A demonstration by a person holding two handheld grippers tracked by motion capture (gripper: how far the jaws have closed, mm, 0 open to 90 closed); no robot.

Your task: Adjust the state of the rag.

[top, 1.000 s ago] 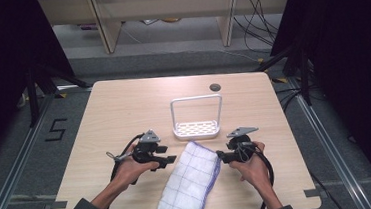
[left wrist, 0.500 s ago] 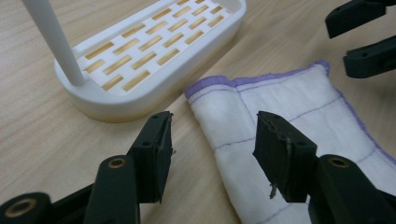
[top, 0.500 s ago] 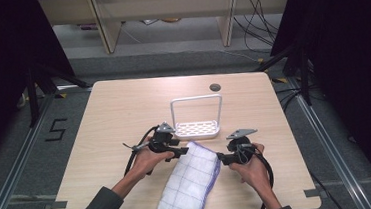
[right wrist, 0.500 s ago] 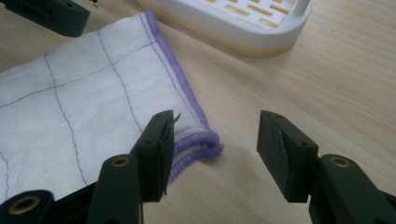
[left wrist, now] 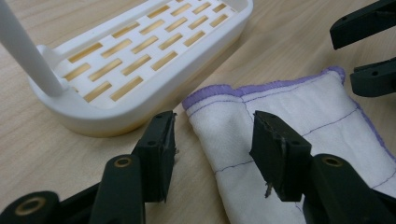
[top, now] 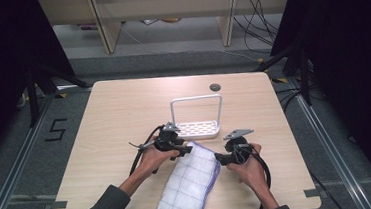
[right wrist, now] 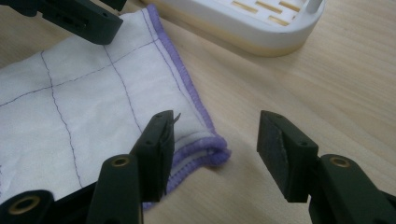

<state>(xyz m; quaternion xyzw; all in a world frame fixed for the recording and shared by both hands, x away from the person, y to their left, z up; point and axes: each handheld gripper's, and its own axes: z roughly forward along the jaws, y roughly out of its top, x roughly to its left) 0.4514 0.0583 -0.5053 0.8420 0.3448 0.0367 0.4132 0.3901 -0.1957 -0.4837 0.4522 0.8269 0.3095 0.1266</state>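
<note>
A folded white cloth point(top: 190, 184) with purple edging and a stitched grid lies at the table's near edge. My left gripper point(top: 182, 149) is at its far left corner. In the left gripper view the jaws point(left wrist: 212, 140) straddle that corner of the cloth point(left wrist: 289, 112). They have just been closing, and their pads stand clear of the fabric. My right gripper point(top: 219, 157) is at the far right corner. In the right gripper view it point(right wrist: 215, 140) is open, with the cloth's purple corner point(right wrist: 210, 154) beside its left jaw.
A white slotted tray point(top: 198, 129) with an upright hoop handle stands just beyond the cloth, close to both grippers point(left wrist: 140, 51) point(right wrist: 261, 23). The wooden table point(top: 114, 120) has a round cable hole point(top: 215, 87) near its far edge.
My left hand has moved right and slightly down, from the bare table to the cloth's far left corner. The right hand and the cloth have kept still.
</note>
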